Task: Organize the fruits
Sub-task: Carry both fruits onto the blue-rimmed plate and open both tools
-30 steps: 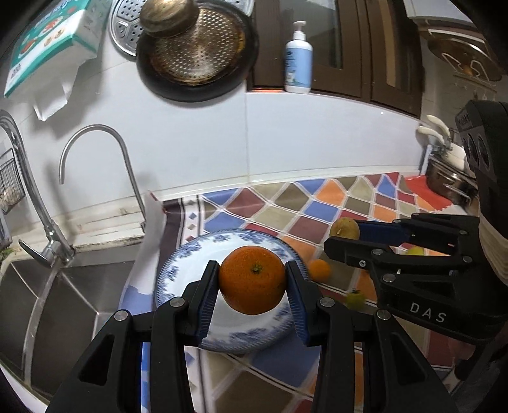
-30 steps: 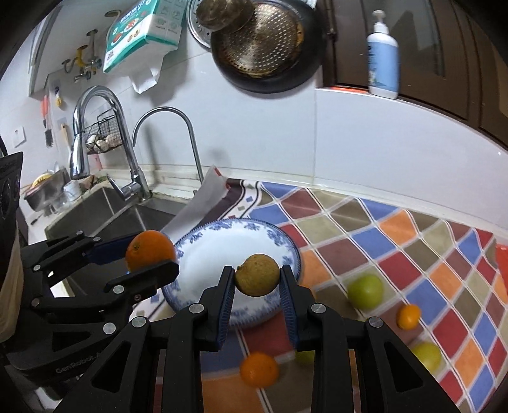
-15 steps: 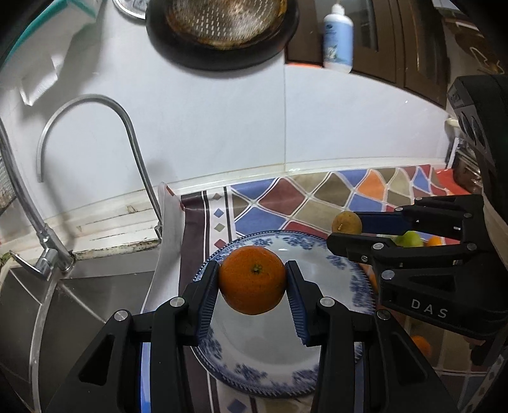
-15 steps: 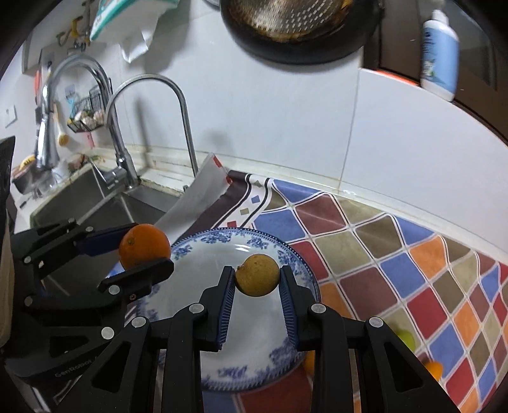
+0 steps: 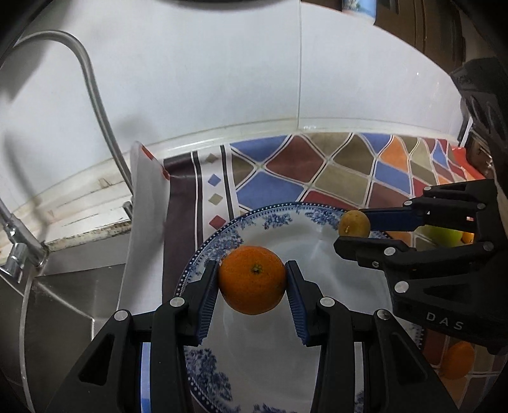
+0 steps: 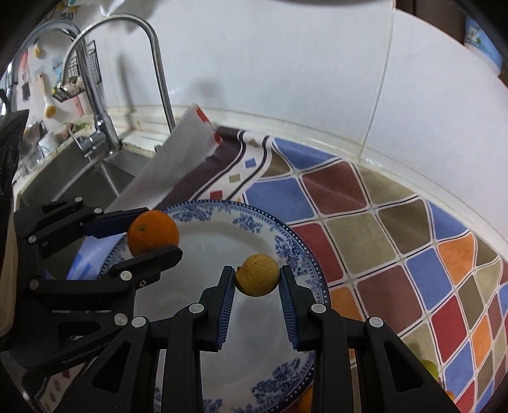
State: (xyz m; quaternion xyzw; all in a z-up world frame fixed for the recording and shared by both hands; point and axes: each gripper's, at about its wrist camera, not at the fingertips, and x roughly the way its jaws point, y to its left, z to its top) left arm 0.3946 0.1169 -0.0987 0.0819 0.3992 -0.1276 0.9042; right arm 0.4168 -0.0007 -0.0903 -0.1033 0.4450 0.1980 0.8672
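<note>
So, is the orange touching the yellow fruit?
Apart. The right wrist view shows bare white plate between the orange and the yellow fruit.

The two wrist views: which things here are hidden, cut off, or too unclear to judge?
- Plate: near rim covered by the left gripper in the left wrist view.
- Whether the orange or the yellow-brown fruit touches the plate: not visible in either view.
- Green fruit: mostly behind the right gripper.
- Bottle: cut off by the top edge.
</note>
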